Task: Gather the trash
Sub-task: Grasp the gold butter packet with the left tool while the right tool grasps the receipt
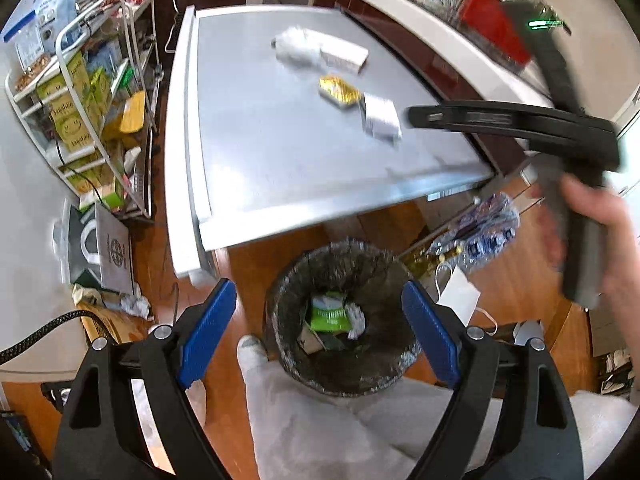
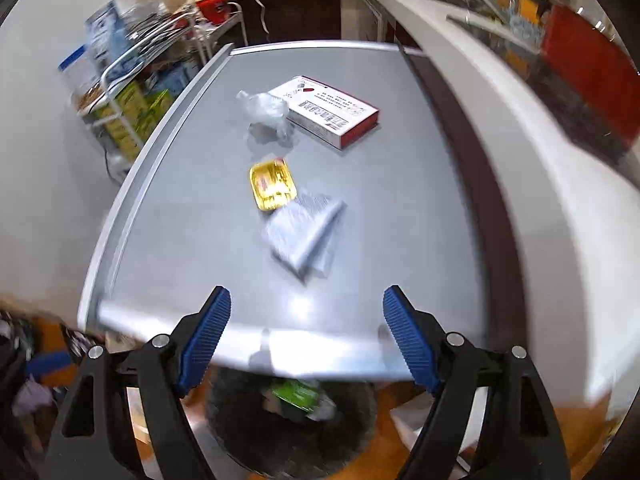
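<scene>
Below the table's [image 2: 180, 216] near edge, a lined bin [image 1: 340, 364] stood on the wood floor, already holding a green wrapper [image 1: 329, 314] and a crumpled white scrap [image 1: 357, 322]. Over its mouth hung the left gripper [image 1: 320, 332], blue pads spread wide and empty. The right gripper [image 2: 306, 334] hovered at the table's near edge, its pads likewise spread with nothing between them; in the left view it showed as a dark blurred bar above the table's right edge, gripped by a hand [image 1: 600, 232].

Four pieces of trash lay on the grey top. A red-and-white box [image 2: 326, 110] sat toward the far edge, with a crumpled clear plastic wad [image 2: 266, 112] touching its left side. Near the middle lay a small gold tray [image 2: 273, 185], and just beside it, on the near side, a folded white packet [image 2: 306, 232]. The packet was the piece closest to the right gripper.

A wire rack [image 1: 100, 92] of boxes stood beyond the table's left edge.
</scene>
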A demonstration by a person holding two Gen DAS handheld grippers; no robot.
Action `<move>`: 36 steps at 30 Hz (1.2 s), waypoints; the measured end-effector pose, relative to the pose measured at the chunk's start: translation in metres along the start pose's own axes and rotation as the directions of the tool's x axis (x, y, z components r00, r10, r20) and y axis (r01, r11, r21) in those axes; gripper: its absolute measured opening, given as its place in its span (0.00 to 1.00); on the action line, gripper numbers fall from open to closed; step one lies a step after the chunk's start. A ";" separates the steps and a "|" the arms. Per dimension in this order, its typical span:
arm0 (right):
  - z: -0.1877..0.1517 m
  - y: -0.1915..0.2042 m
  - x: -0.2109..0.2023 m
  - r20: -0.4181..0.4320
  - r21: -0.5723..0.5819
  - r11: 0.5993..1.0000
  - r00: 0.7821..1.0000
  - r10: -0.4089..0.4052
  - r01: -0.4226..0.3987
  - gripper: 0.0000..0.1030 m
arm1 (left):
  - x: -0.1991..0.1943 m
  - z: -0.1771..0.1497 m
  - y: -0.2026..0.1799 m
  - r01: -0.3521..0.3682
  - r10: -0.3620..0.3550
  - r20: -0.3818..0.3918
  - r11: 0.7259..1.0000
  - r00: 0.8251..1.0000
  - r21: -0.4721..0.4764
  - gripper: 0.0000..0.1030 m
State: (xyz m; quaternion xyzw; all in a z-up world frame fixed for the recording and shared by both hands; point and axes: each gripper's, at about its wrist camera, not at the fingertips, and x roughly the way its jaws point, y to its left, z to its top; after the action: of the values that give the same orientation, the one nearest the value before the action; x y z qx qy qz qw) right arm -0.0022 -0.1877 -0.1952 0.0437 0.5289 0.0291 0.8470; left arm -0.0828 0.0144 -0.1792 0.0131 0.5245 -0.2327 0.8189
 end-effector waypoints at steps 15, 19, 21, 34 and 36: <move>0.035 0.007 0.064 -0.092 0.080 0.996 0.995 -0.027 0.034 0.41 | 0.006 0.087 0.027 -0.011 -0.001 0.073 0.986 0.997 0.166 0.83; 0.031 -0.004 0.060 -0.090 0.100 0.993 0.995 -0.047 0.056 0.40 | 0.032 0.112 0.021 0.003 -0.013 0.040 0.970 0.999 0.244 0.83; 0.030 -0.013 0.058 -0.090 0.117 0.991 0.994 -0.057 0.068 0.40 | 0.045 0.122 0.013 0.020 -0.029 0.028 0.960 0.999 0.278 0.83; 0.024 -0.043 0.049 -0.083 0.225 0.974 0.996 -0.017 0.036 0.40 | 0.139 0.177 -0.023 0.081 -0.027 -0.112 0.854 0.993 0.513 0.83; 0.024 -0.043 0.051 -0.087 0.229 0.973 0.996 -0.013 0.033 0.40 | 0.145 0.179 -0.025 0.073 -0.016 -0.112 0.848 0.994 0.525 0.83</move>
State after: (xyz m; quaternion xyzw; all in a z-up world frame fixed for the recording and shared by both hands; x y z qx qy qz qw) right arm 0.0419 -0.2271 -0.2350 0.1344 0.5646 -0.0403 0.8134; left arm 0.1096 -0.1086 -0.2187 0.2373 0.4820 -0.3859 0.7500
